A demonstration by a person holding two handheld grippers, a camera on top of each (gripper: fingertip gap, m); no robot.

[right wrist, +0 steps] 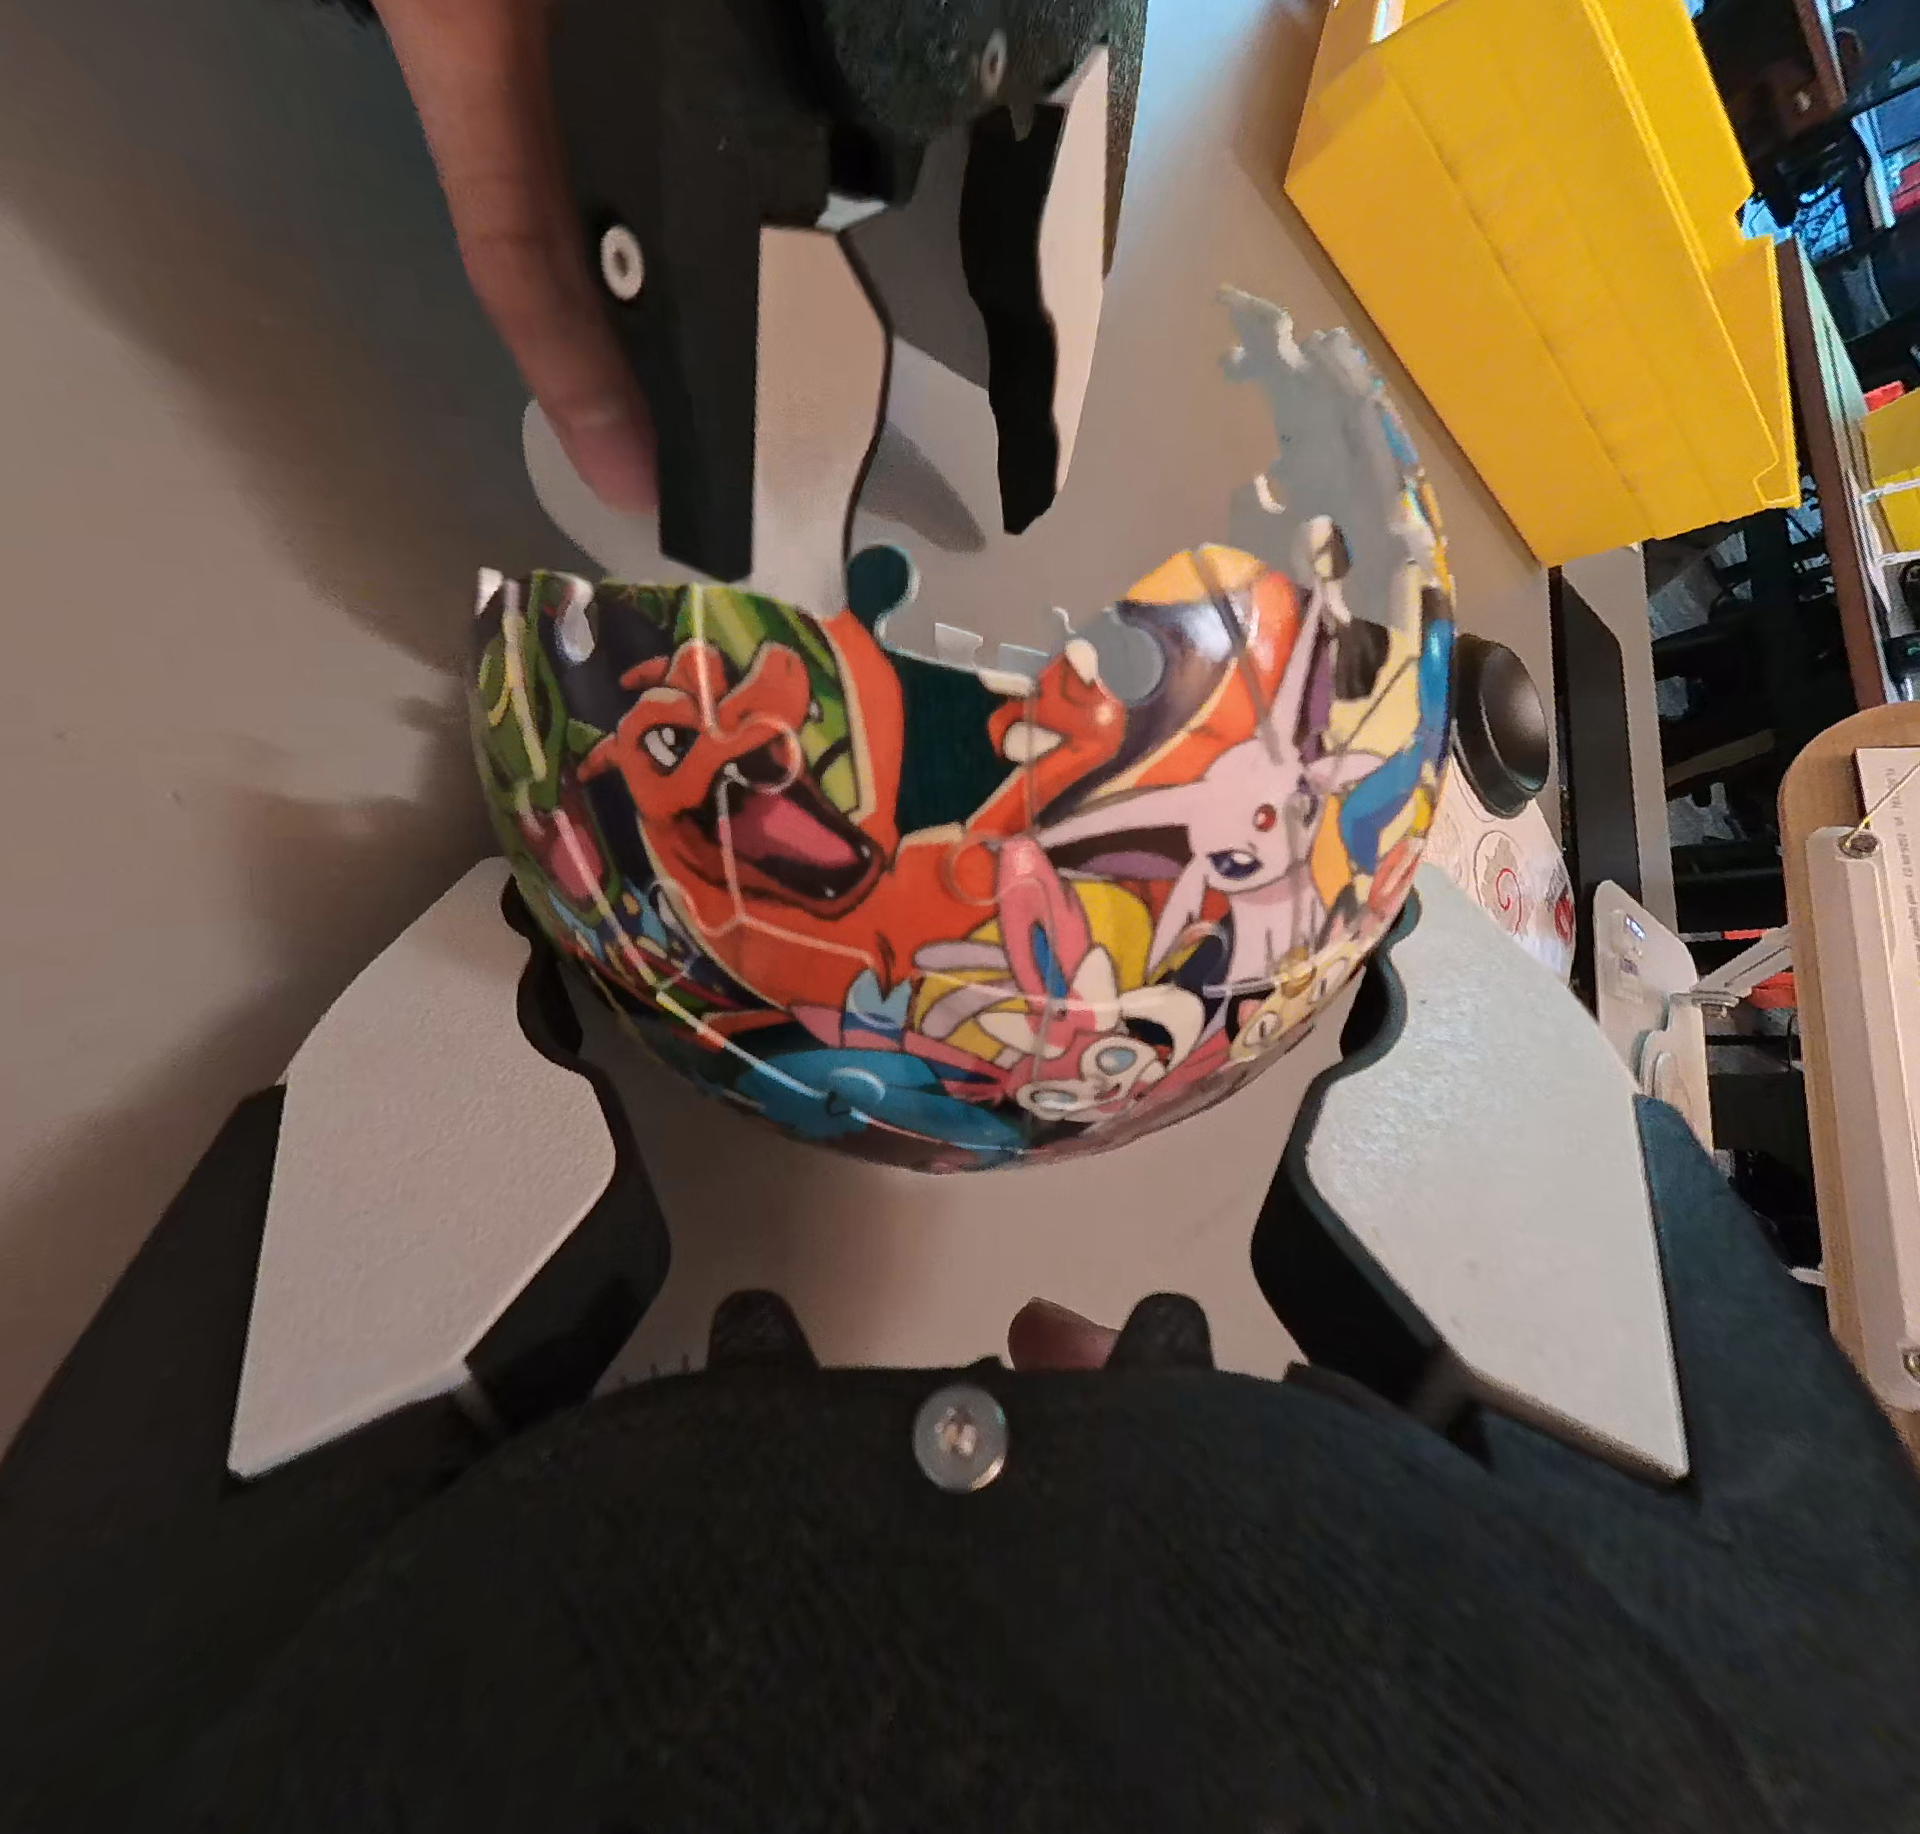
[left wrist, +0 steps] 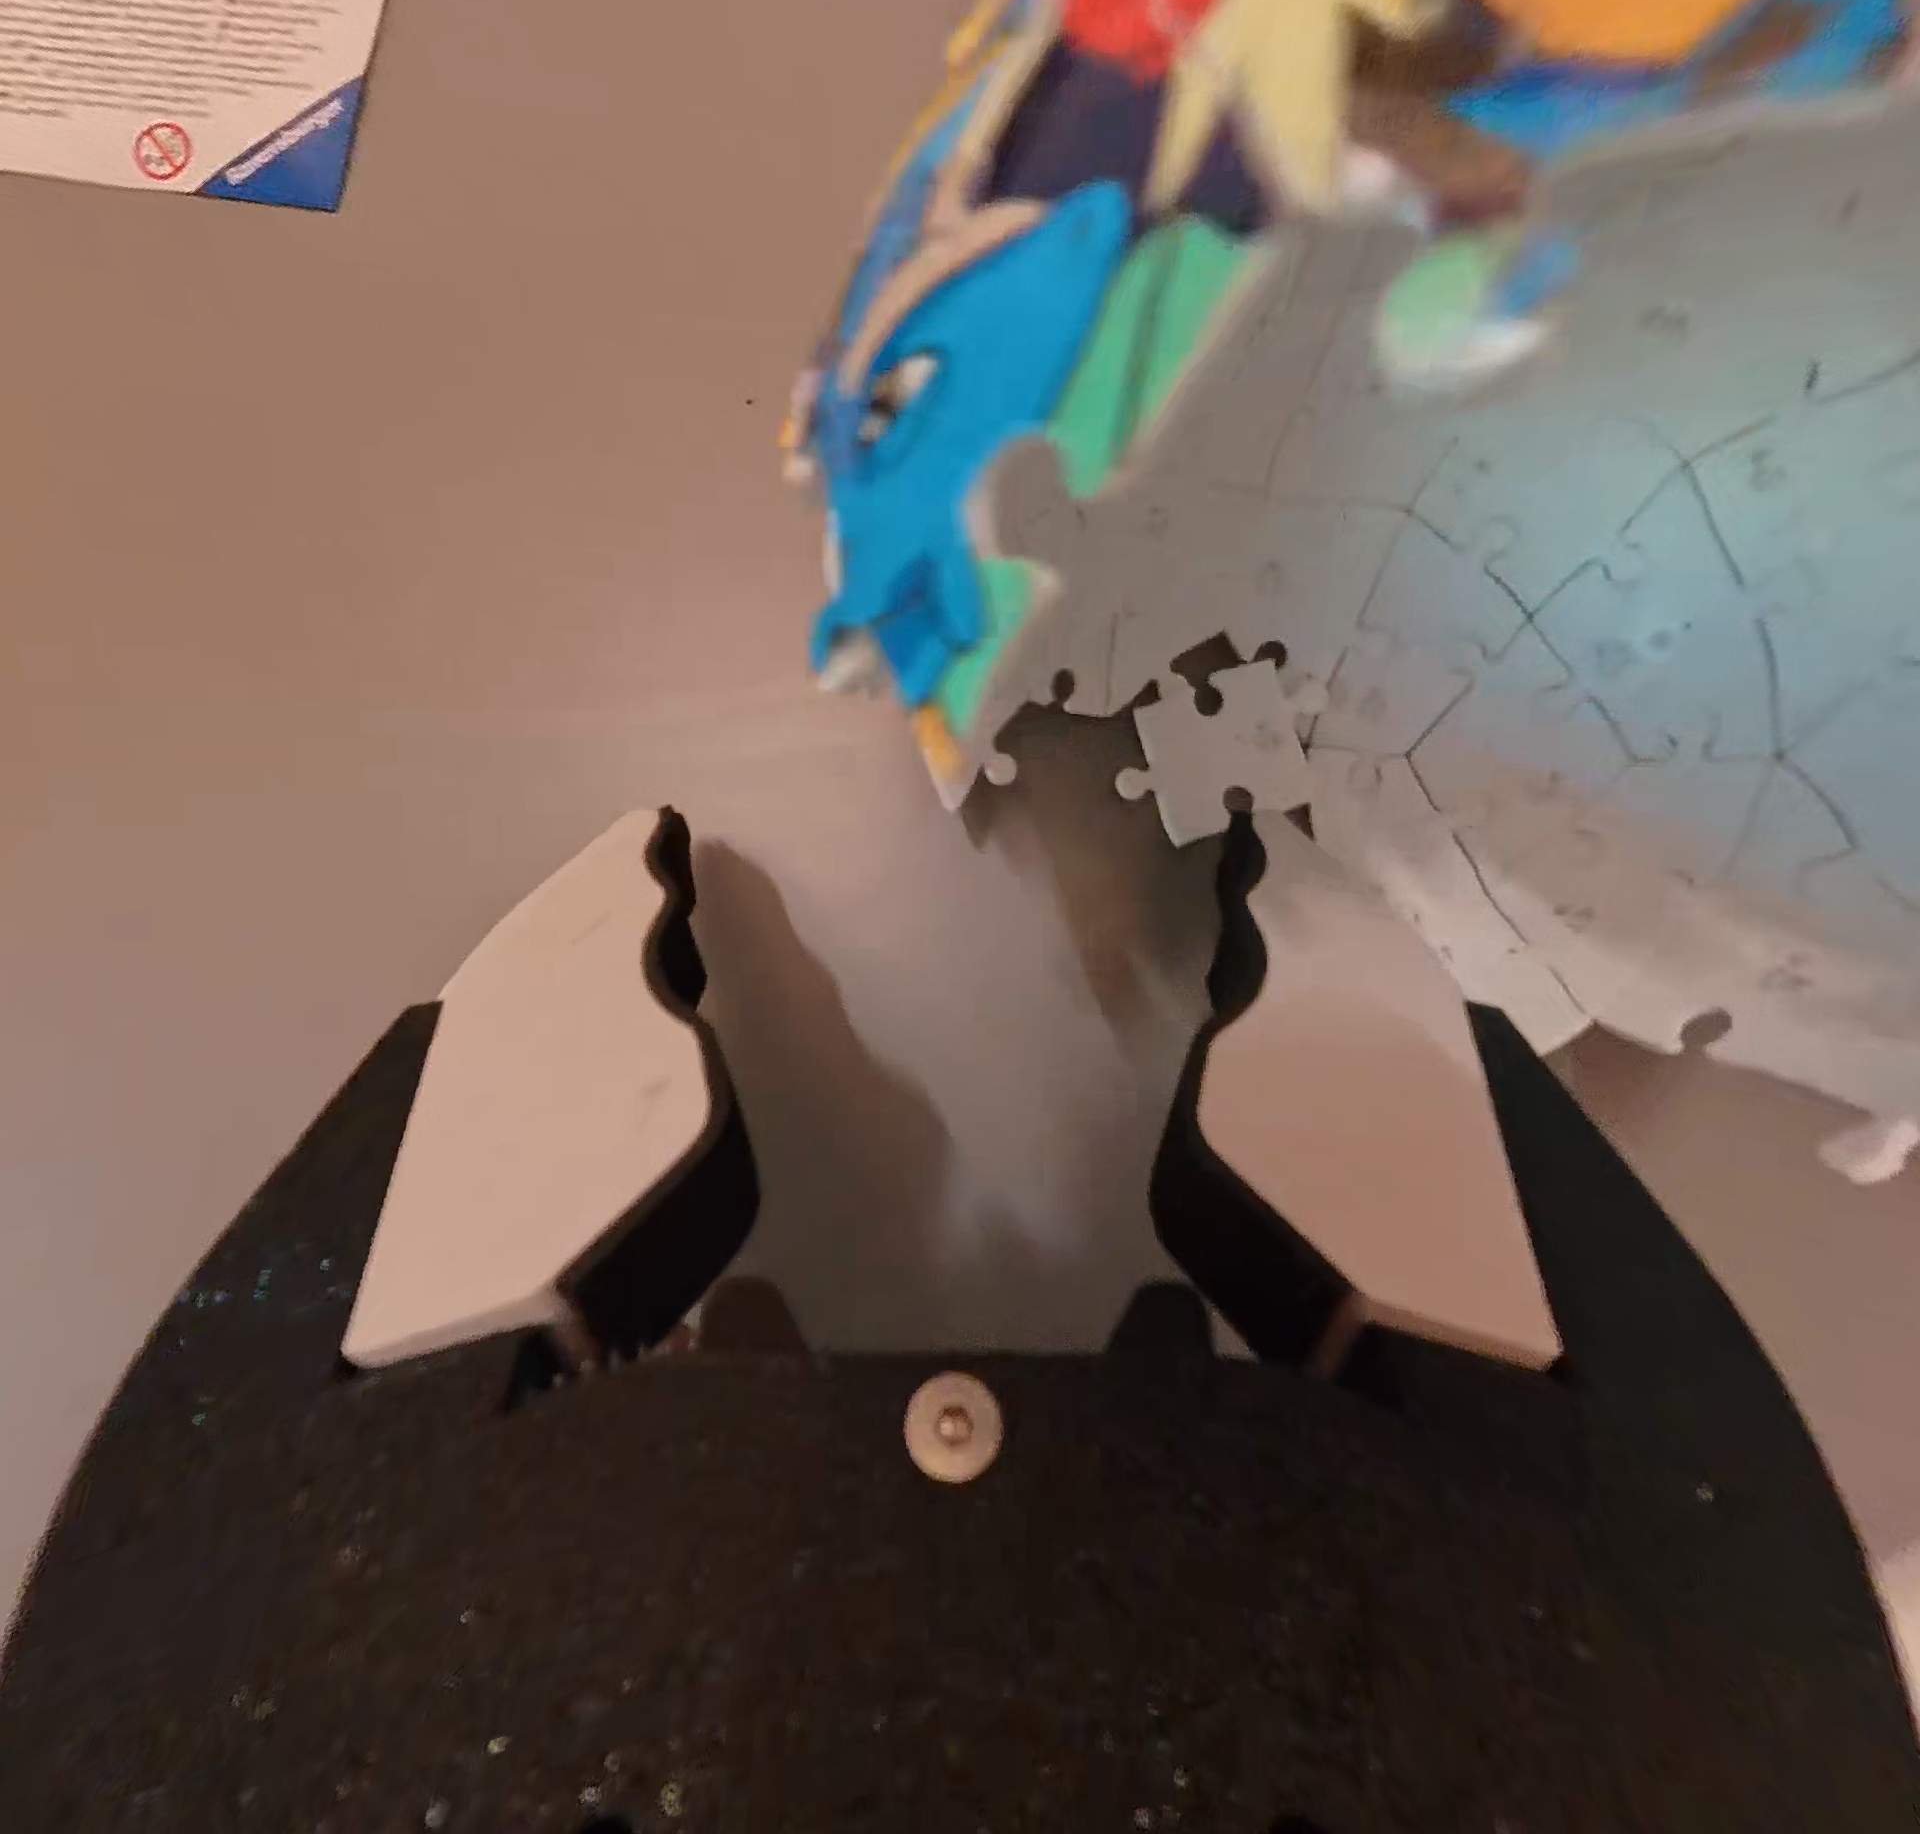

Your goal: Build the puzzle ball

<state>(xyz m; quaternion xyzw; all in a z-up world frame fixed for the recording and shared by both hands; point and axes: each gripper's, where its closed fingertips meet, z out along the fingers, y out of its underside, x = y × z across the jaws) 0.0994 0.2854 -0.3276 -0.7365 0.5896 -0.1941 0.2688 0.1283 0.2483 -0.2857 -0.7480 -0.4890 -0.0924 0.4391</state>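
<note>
the puzzle ball (right wrist: pixel 956 849) is seen as an unfinished shell, roughly a half sphere with no clear long axis; in the right wrist view its printed, rounded outside faces the camera and its jagged open rim is turned away, toward the far side of the worktop (right wrist: pixel 208 537); a taller strip of joined pieces rises at the rim's right side; the shell is lodged between the fingers of the right gripper (right wrist: pixel 951 963), which are spread wide and pressed against its left and right flanks, so the ball is grasped; a fingertip is visible low between them; in the left wrist view the grey inner face of the shell (left wrist: pixel 1558 641) is shown to the upper right, with coloured print along its far edge; the left gripper (left wrist: pixel 961 839) is held with its fingers apart and nothing between them; its right fingertip is touching, or just beside, a single grey puzzle piece (left wrist: pixel 1226 756) sitting askew at the shell's rim; whether that piece is fully seated cannot be told; a printed leaflet (left wrist: pixel 187 49) lies on the worktop at upper left, well apart; yellow bins (right wrist: pixel 1538 257) stand beyond the ball to the right.
</note>
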